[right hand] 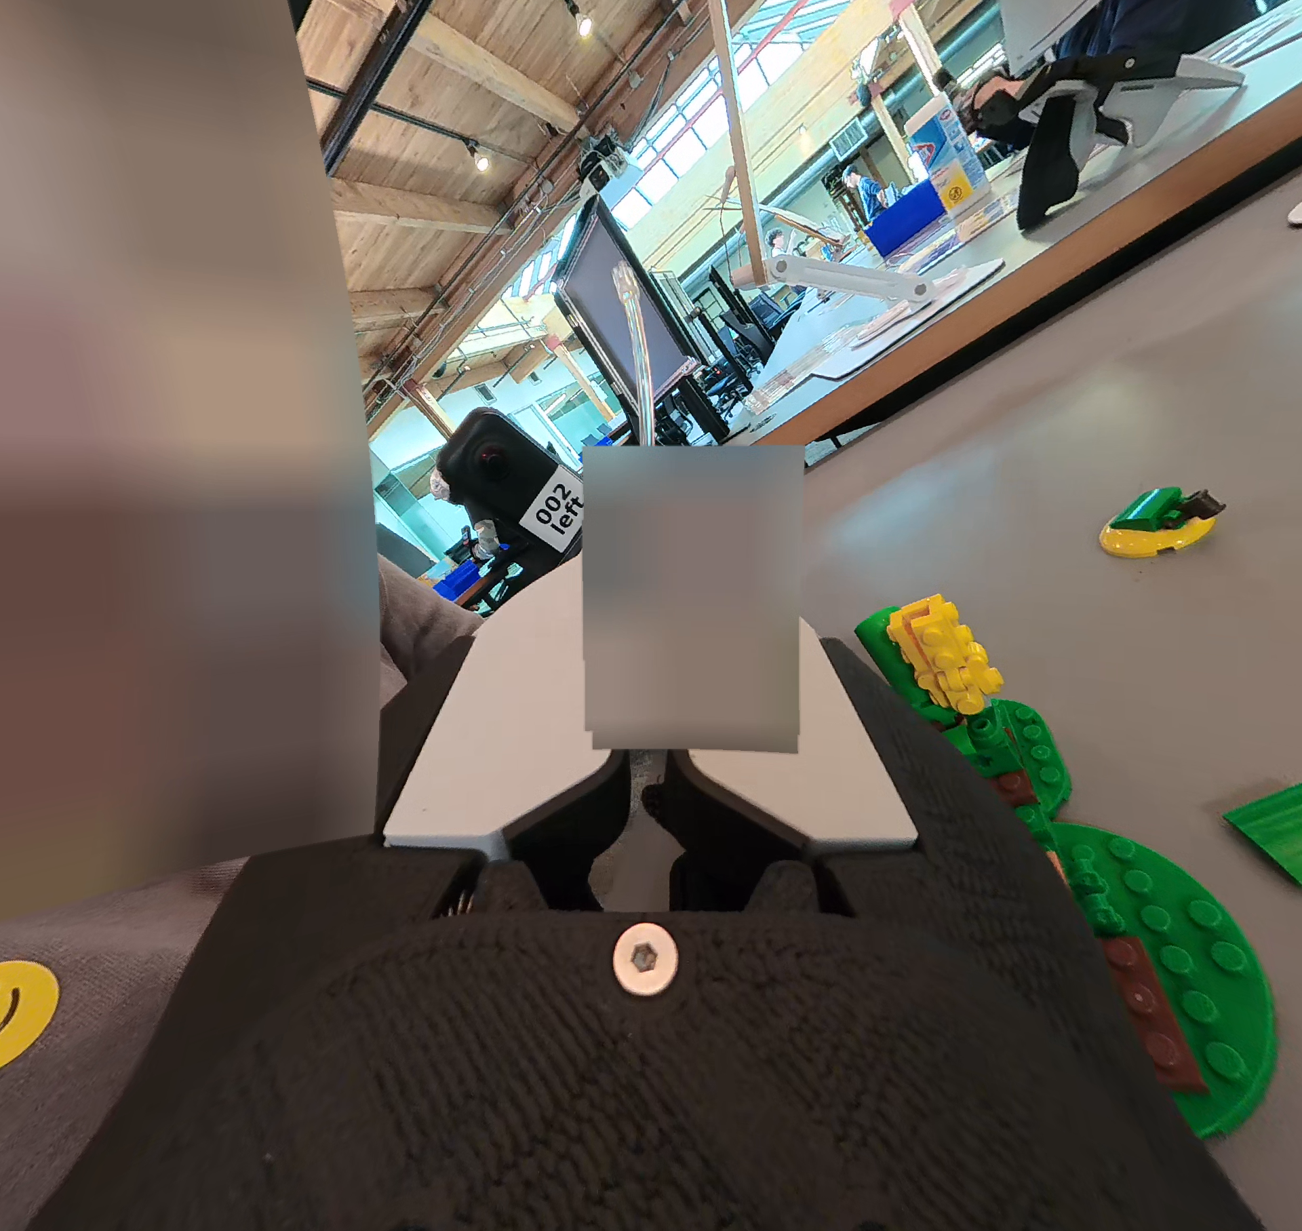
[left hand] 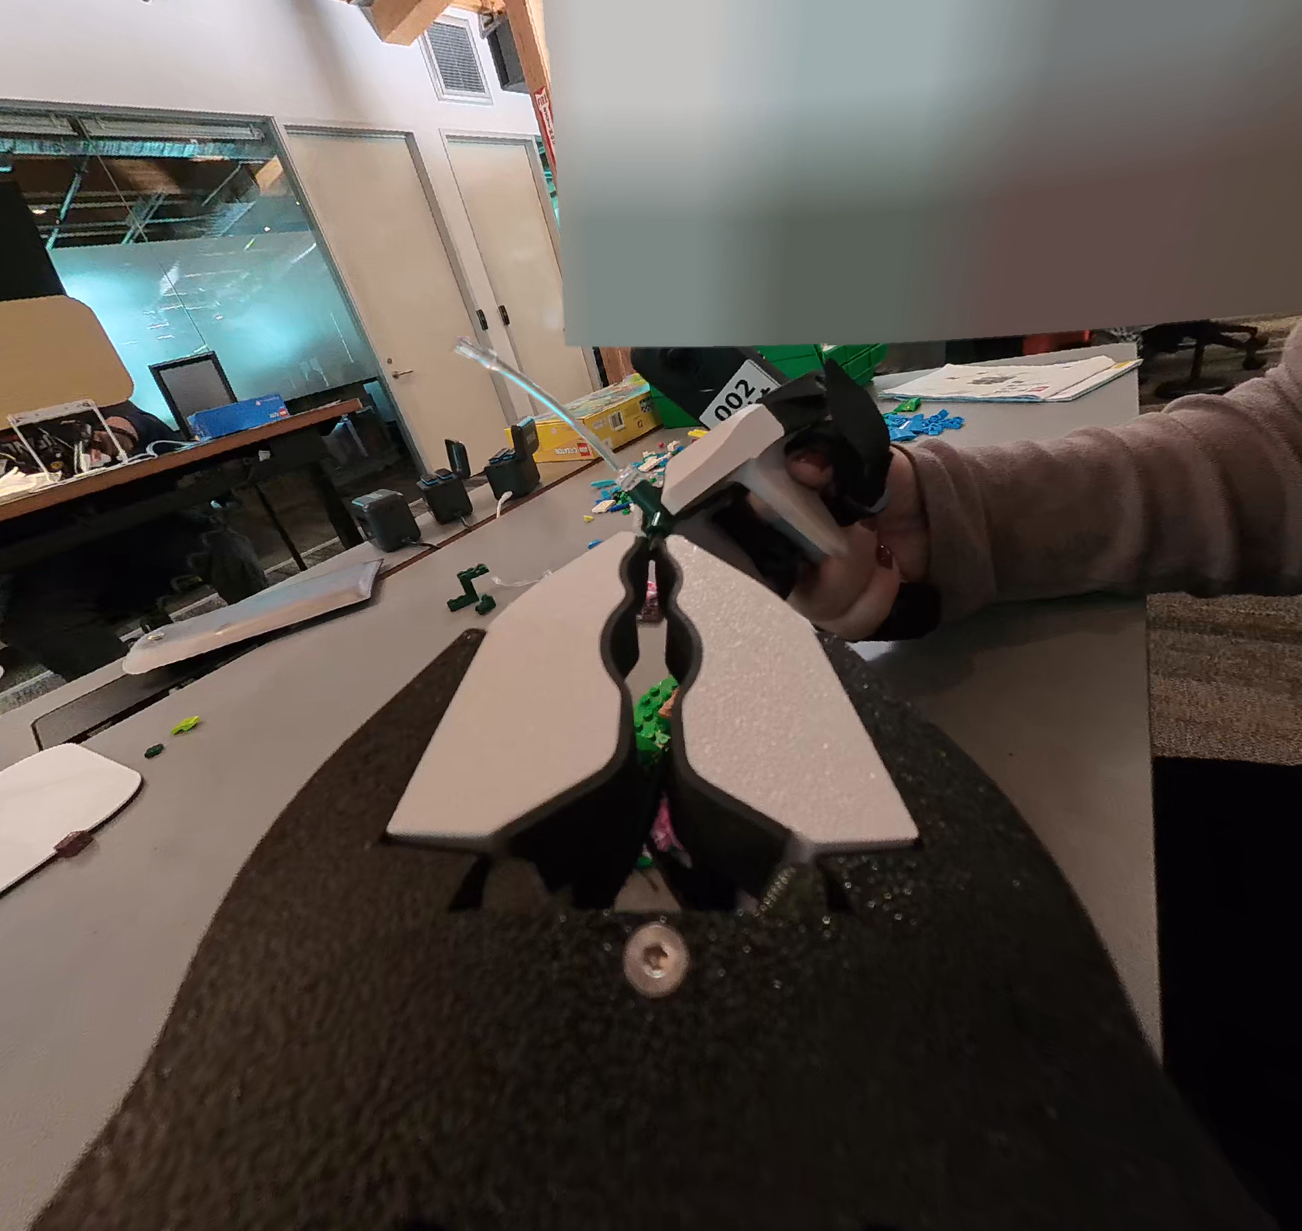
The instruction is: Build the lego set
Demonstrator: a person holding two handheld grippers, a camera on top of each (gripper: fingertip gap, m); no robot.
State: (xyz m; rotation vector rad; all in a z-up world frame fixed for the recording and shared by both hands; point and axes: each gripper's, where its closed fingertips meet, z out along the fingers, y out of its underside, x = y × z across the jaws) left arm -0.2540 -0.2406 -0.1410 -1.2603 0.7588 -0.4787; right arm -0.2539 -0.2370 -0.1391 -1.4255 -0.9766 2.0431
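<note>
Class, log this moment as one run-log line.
left claw: shut on dark green stem piece | right claw: shut on same piece | clear tube: curving up from it | green baseplate: on table

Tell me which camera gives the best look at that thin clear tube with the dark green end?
The left wrist view. There the clear tube shows whole, its dark green end pinched where both tongs' tips meet. In the right wrist view only its upper stretch shows against a monitor; a blur patch hides the rest.

A mosaic patch hides the right gripper's fingertips and whatever they grip; the green base plate disappears partly behind that gripper's black body.
</note>
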